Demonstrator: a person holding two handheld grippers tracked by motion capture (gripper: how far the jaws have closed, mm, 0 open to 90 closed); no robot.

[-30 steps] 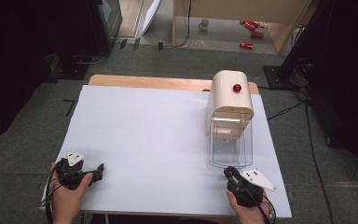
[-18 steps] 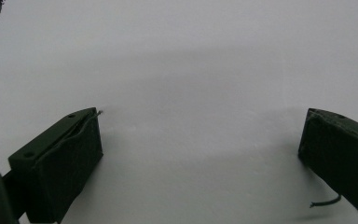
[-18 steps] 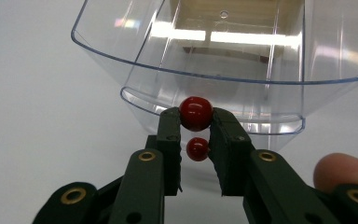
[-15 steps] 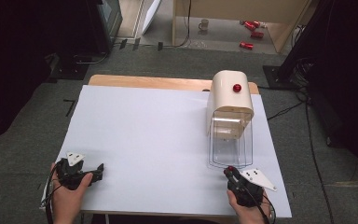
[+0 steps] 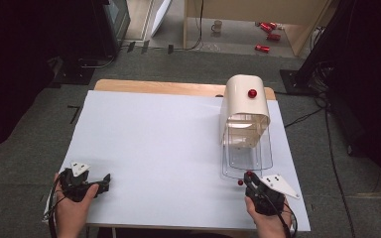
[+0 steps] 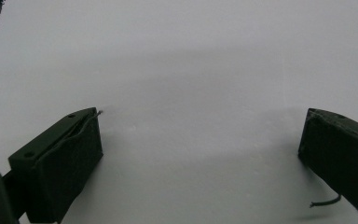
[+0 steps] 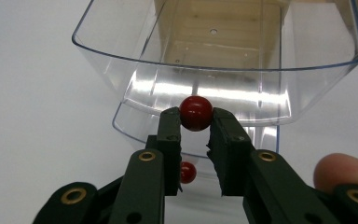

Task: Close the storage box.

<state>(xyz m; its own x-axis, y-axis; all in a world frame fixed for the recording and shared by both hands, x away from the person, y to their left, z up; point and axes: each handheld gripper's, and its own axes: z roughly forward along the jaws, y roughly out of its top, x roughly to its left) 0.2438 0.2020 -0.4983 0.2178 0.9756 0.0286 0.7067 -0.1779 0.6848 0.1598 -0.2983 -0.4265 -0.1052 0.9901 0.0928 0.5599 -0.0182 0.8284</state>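
The right gripper [image 7: 196, 128] is clamped on a red ball [image 7: 196, 113], frame centre; it looks hard, smooth, light, likely slippery. The left gripper [image 6: 200, 140] stands apart.

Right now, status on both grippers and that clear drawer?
Left gripper open, jaws apart over white sheet. Right gripper shut on red knob of clear plastic drawer. Nothing in the way.

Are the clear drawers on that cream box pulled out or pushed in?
Pulled out. Both clear drawers stick forward from the cream box; the right gripper grips one's red knob.
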